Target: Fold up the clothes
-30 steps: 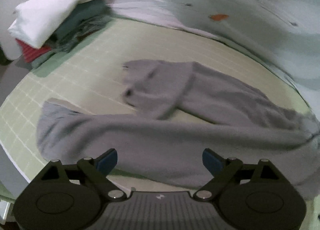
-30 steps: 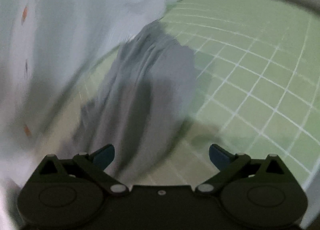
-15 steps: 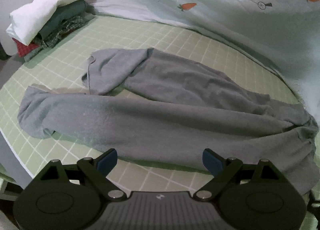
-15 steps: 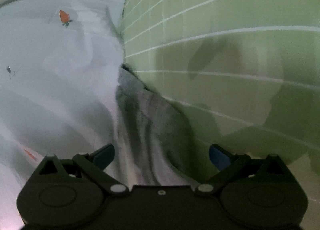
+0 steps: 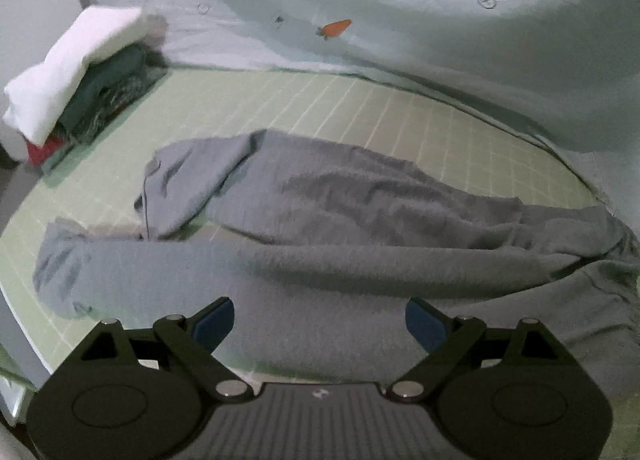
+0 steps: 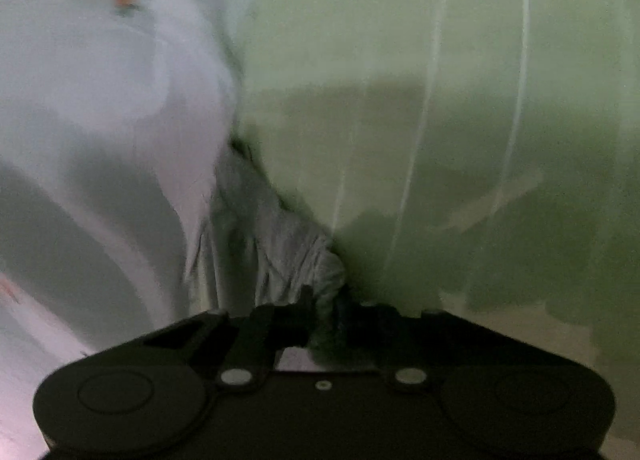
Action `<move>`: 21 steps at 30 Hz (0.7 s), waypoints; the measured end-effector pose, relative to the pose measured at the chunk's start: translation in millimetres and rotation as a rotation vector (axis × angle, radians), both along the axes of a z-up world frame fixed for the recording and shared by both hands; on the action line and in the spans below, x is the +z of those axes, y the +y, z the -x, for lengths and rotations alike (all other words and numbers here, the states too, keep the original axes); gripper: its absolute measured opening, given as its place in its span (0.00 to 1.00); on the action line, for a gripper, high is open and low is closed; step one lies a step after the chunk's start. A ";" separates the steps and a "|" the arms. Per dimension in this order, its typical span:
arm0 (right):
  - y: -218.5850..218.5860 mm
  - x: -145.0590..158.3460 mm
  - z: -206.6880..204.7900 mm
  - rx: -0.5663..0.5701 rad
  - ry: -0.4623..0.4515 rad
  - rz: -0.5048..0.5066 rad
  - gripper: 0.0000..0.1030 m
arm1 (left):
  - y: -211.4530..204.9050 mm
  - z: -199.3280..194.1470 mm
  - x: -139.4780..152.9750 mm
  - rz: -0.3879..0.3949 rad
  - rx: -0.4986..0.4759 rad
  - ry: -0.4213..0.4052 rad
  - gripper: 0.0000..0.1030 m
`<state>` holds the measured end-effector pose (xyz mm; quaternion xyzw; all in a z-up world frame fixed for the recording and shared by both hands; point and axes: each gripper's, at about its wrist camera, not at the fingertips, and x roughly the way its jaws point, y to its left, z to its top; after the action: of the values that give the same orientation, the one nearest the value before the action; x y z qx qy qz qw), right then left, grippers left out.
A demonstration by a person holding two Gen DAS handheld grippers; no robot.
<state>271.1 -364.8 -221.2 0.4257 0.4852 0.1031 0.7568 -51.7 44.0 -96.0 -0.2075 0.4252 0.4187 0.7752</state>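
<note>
Grey sweatpants (image 5: 320, 227) lie spread across the green checked mat (image 5: 360, 107), legs running left, the far leg's end folded over itself. My left gripper (image 5: 319, 322) is open just above the near leg, blue pads wide apart with nothing between them. In the blurred right wrist view my right gripper (image 6: 324, 320) is shut on a bunched grey edge of the sweatpants (image 6: 276, 248), beside the pale bedding. Its fingertips are hidden in the cloth.
A stack of folded clothes (image 5: 76, 79) with a white piece on top sits at the mat's back left. A pale duvet with carrot prints (image 5: 400, 11) borders the mat's far side. The mat's near left edge (image 5: 24, 324) drops off.
My right gripper went from open to shut on the sweatpants' edge. The left gripper stayed open and moved closer over the near leg.
</note>
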 end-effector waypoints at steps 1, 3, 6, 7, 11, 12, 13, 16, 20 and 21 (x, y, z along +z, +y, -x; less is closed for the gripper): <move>-6.3 12.1 3.8 0.000 -0.048 0.072 0.09 | 0.6 -0.1 -0.2 -0.006 0.003 0.004 0.90; -19.0 37.4 19.2 0.010 -0.164 0.272 0.09 | 3.6 1.7 -3.9 0.009 0.023 0.006 0.90; -31.9 51.9 43.8 0.029 -0.247 0.546 0.09 | 8.4 5.8 -9.1 0.034 0.053 0.007 0.90; -34.4 50.3 47.2 0.036 -0.241 0.625 0.09 | 10.4 9.5 -9.2 0.035 0.055 0.006 0.90; -45.1 42.5 57.6 0.057 -0.187 0.785 0.14 | 18.5 24.5 -9.9 0.037 0.064 0.001 0.90; -42.2 43.9 60.7 0.063 -0.189 0.798 0.19 | 20.6 28.2 -10.1 0.037 0.066 0.000 0.90; -35.1 47.5 64.9 0.072 -0.203 0.819 0.24 | 22.6 32.0 -10.3 0.038 0.068 -0.001 0.90; -13.7 58.3 77.4 0.098 -0.243 0.882 0.52 | 30.7 45.5 -11.9 0.047 0.081 -0.007 0.90; 15.2 71.5 95.9 0.139 -0.298 0.954 0.85 | 47.7 66.1 -14.2 0.060 0.095 -0.016 0.90; 22.8 72.6 103.6 0.156 -0.312 0.953 0.89 | 52.0 70.5 -15.6 0.061 0.094 -0.016 0.91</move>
<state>167.6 -342.0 -148.6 -0.0246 0.3897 -0.0111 0.9206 -122.2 96.0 -111.6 -0.2540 0.4213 0.4396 0.7514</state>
